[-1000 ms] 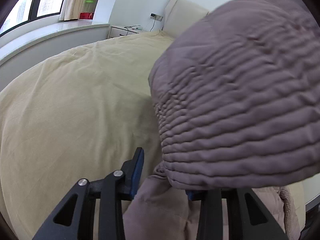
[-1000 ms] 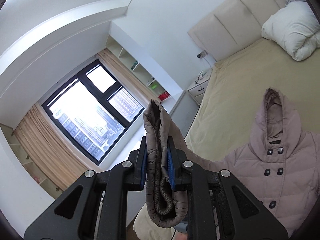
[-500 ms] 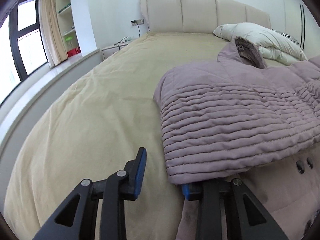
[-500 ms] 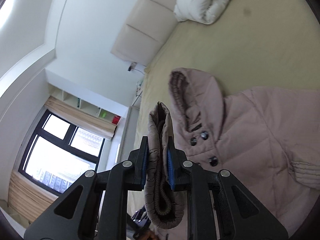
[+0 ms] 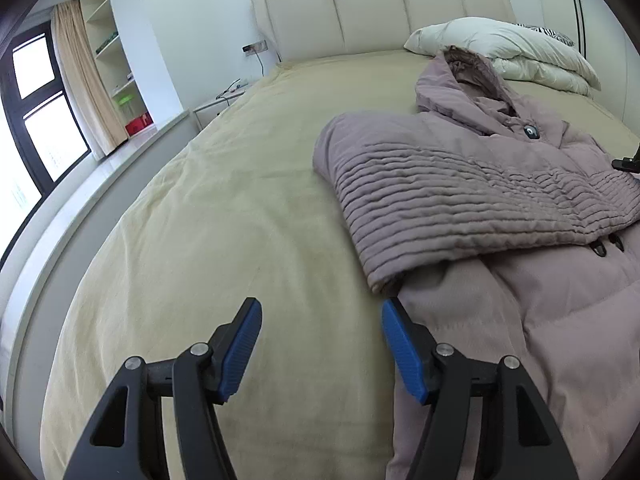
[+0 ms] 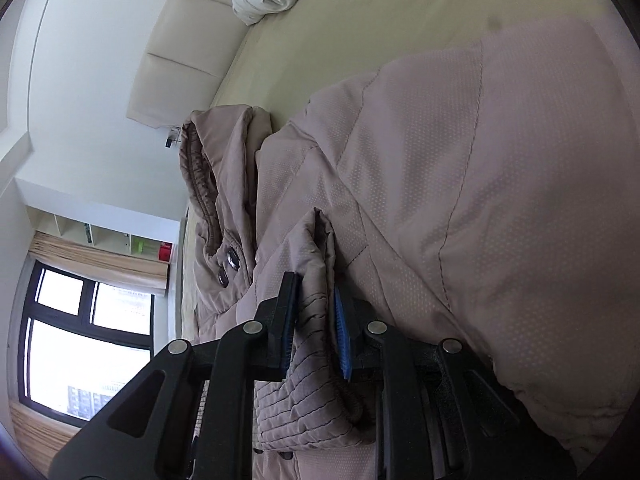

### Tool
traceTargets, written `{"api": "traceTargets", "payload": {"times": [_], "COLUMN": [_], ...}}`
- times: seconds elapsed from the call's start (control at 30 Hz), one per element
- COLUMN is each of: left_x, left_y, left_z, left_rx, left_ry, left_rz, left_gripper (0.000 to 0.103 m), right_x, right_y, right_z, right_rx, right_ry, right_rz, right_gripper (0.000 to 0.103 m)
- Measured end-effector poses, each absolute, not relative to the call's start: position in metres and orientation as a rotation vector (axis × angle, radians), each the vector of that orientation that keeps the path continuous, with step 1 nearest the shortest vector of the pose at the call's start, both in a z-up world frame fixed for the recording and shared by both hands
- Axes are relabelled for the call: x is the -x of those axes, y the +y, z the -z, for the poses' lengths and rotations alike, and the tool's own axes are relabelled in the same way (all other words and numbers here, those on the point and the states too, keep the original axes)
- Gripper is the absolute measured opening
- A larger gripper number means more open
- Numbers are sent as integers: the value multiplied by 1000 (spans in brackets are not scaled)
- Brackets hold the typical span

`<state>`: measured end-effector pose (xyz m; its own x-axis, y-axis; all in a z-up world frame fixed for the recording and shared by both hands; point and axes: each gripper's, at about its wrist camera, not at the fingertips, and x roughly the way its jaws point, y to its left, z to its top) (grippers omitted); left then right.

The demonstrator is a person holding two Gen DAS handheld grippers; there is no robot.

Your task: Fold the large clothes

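Observation:
A mauve hooded puffer coat point(image 5: 500, 280) lies front up on the beige bed point(image 5: 240, 208). Its ribbed sleeve point(image 5: 448, 200) is folded across the chest. My left gripper point(image 5: 320, 344) is open and empty, low over the bed at the coat's left edge, just short of the sleeve fold. My right gripper point(image 6: 314, 328) is shut on the sleeve cuff point(image 6: 316, 360), holding it down against the coat body point(image 6: 480, 200). The hood point(image 6: 208, 184) and dark buttons show beyond it. The right gripper's tip point(image 5: 626, 163) shows at the far right of the left wrist view.
White pillows point(image 5: 504, 52) lie by the padded headboard point(image 5: 380, 16). A nightstand point(image 5: 224, 104), shelves point(image 5: 116, 60) and a window point(image 5: 36, 104) stand to the left of the bed. Bare sheet spreads left of the coat.
The right gripper carried the cuff down across the coat, laying the sleeve flat on the chest. The left gripper came out from under the sleeve fold and pulled back.

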<state>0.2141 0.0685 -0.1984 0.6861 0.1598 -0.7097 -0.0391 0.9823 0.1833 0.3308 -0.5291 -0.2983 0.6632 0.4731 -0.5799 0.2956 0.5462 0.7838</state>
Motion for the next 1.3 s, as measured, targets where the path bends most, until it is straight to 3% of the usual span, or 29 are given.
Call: {"api": "traceTargets", "payload": {"times": [0.1,0.13,0.17,0.27,0.37,0.43,0.5,0.6,0.63,0.67,0.73,0.87,1.0,1.03,1.07,1.13,1.2,1.3], "left_x": [-204,-207,-213,-249,-295,-322,-341,-351,-349,-348,-347,-349,-329,-330,-333,-341,-344,-344], "left_y": [74,72,69,56,44,35,31,29,29,29,34,42,37,36,35,36,38,44], "left_z": [168,155,144,128,137,153,173,204,212,217,221,209,186,190,197,214,216,207], "left_rx": [-90,-89,-87,-114,-158,-201,-240,-292,-304,-310,-288,-217,-235,-236,-236,-232,-215,-177], "left_ry": [739,705,685,650,688,746,812,873,871,862,865,899,783,791,824,873,873,891], "left_rz": [-103,-101,-92,-86,-91,-93,-108,-119,-113,-111,-99,-84,-130,-130,-122,-110,-109,-93], "left_gripper": [66,66,66,66,58,45,42,43,43,44,44,44,43,43,43,44,46,45], "right_x": [-323,-319,-312,-291,-276,-273,-278,-301,-304,-307,-304,-302,-292,-293,-296,-300,-315,-297], "right_y": [-532,-533,-533,-530,-516,-491,-470,-465,-472,-473,-479,-477,-471,-465,-462,-447,-436,-433], "right_z": [291,284,278,244,217,194,187,210,222,227,237,227,197,191,186,193,218,215], "right_rx": [-977,-967,-951,-896,-774,-655,-559,-593,-627,-653,-651,-593,-541,-511,-486,-426,-365,-317], "right_ry": [855,849,840,797,778,783,823,931,956,949,907,932,827,814,814,862,999,923], "right_rz": [-130,-126,-116,-110,-121,-170,-189,-173,-166,-169,-174,-162,-146,-142,-139,-132,-126,-125], "right_gripper": [22,33,51,54,55,54,54,54,48,36,29,31,32,41,56,68,72,72]}}
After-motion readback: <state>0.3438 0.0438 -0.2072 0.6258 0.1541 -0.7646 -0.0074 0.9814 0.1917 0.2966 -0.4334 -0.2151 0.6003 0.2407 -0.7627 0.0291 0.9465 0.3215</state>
